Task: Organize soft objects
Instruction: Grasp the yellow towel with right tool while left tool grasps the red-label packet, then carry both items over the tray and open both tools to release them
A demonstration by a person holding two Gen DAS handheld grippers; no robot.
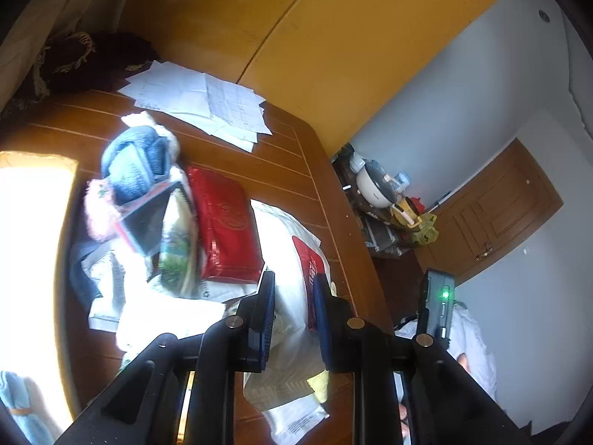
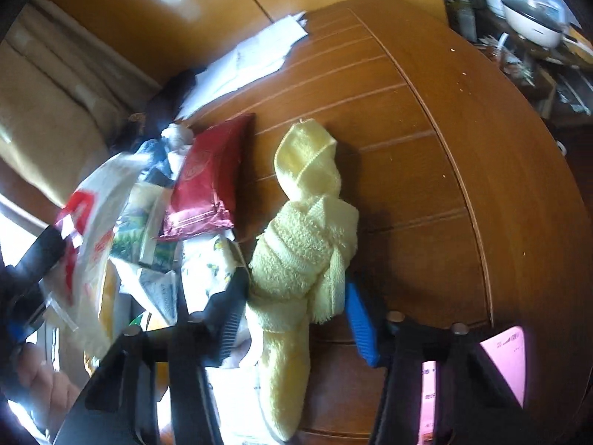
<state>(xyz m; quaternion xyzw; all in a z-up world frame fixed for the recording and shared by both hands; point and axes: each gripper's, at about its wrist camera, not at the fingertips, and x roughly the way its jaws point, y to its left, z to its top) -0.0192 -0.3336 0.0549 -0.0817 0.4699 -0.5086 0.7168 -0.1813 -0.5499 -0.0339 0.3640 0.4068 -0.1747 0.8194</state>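
Left gripper (image 1: 292,309) jaws narrow, right gripper (image 2: 296,307) seemingly half-closed

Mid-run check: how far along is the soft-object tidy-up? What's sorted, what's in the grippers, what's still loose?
Nothing looks sorted yet. In hand: the left gripper is shut on the white plastic bag, lifted off the pile; the right gripper brackets the yellow towel lying on the table, pads at its sides. Left: the blue knit item, red packet and the mixed heap beside them.
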